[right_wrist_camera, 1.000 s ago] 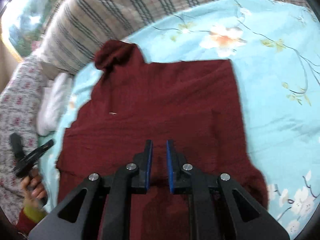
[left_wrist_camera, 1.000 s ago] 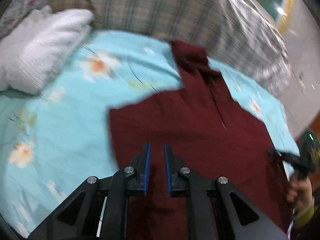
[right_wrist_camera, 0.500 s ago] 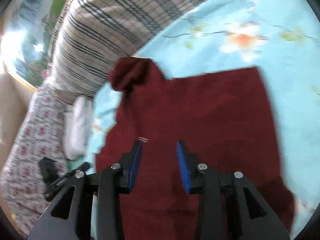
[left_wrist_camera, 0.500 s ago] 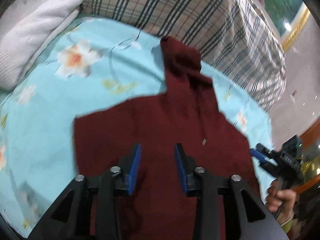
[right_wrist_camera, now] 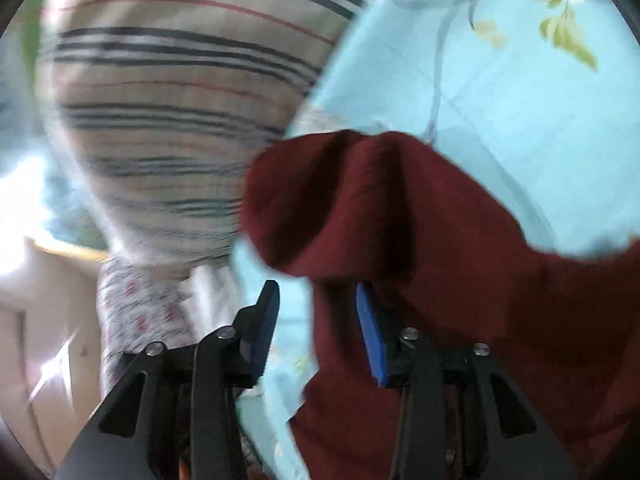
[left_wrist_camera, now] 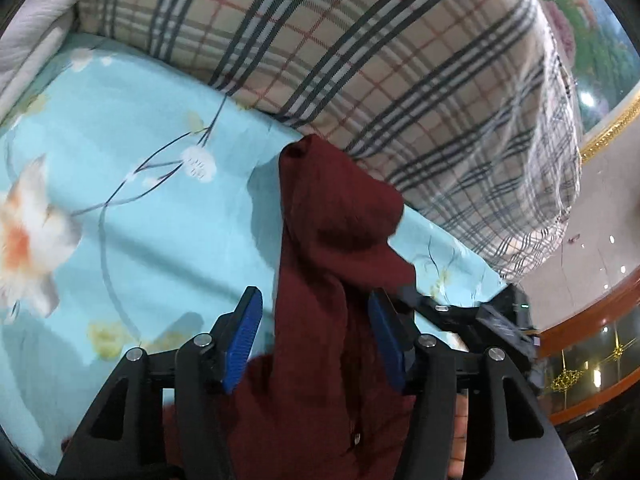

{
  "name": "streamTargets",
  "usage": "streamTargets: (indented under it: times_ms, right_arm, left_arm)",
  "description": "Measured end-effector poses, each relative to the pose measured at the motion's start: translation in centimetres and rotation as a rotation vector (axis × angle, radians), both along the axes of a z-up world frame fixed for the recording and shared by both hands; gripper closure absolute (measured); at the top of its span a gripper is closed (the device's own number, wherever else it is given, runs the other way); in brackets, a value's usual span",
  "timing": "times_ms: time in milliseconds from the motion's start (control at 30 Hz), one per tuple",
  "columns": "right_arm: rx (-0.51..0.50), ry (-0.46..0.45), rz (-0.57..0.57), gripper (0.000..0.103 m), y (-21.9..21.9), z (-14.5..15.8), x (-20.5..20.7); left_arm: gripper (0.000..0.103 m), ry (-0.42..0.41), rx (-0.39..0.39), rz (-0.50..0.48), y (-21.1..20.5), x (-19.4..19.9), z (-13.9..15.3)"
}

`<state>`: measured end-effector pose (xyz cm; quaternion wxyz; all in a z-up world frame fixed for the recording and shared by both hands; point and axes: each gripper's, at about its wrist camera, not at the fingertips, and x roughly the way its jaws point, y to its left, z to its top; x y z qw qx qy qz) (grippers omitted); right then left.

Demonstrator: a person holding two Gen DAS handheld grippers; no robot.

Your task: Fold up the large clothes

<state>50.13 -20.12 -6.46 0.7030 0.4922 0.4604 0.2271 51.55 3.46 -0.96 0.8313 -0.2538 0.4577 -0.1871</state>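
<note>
Both tongs are closing in on the narrow far end of the dark red garment [left_wrist_camera: 320, 264], which looks like a sleeve or collar piece bunched up against the plaid bedding roll [left_wrist_camera: 400, 60], lying on the light blue floral sheet [left_wrist_camera: 140, 220]. The left gripper [left_wrist_camera: 316, 340] has its jaws apart, just been opening, with the red strip running up between the blue pads [left_wrist_camera: 244, 340] but not pinched (a gap shows on the left side at least). The right gripper [right_wrist_camera: 320, 332] also has its jaws apart, just been opening; the garment's edge [right_wrist_camera: 400, 220] lies at its right pad and spreads off to the right, while bare sheet shows between the jaws, so nothing is gripped. The right view is blurred, so fine contact is hard to call. In the left view the right gripper's body [left_wrist_camera: 480, 316] sits just right of the left tongs, so the two are near each other. Judgement: the step is a regrasp on this end piece to fold it back over the body. To do it well, lower each pair so the cloth edge sits deep between the pads, take only garment layers and not the sheet, keep the tongs from knocking together, and clamp before lifting. The bunched tip may slip if pinched too shallow.
</note>
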Motion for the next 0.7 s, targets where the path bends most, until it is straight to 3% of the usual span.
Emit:
streamTargets:
  times_ms: [100, 167, 200, 400, 567, 700]
  right_arm:
    - [0.052, -0.02, -0.042, 0.059, 0.2, -1.1, 1.8]
    - [0.101, -0.048, -0.051, 0.078, 0.0, -1.1, 2.2]
    - [0.11, -0.061, -0.045, 0.094, -0.2, -0.9, 2.1]
    - [0.186, -0.23, 0.084, 0.094, -3.7, 2.8, -2.6]
    - [0.05, -0.27, 0.264, 0.094, -7.4, 3.7, -7.9]
    - [-0.081, -0.201, 0.297, 0.094, -10.6, 1.4, -10.8]
  left_arm:
    - [0.045, 0.016, -0.018, -0.005, -0.7, 1.8, -0.5]
    - [0.044, 0.02, -0.032, -0.014, -1.1, 2.3, -0.8]
    - [0.043, 0.02, -0.036, -0.02, -1.2, 2.2, -0.8]
    - [0.031, 0.013, -0.1, -0.084, -1.9, 0.4, -1.3]
    - [0.026, 0.013, -0.127, -0.153, -2.6, -2.5, -1.6]
    - [0.022, 0.035, -0.141, -0.194, -3.5, -5.0, -2.9]
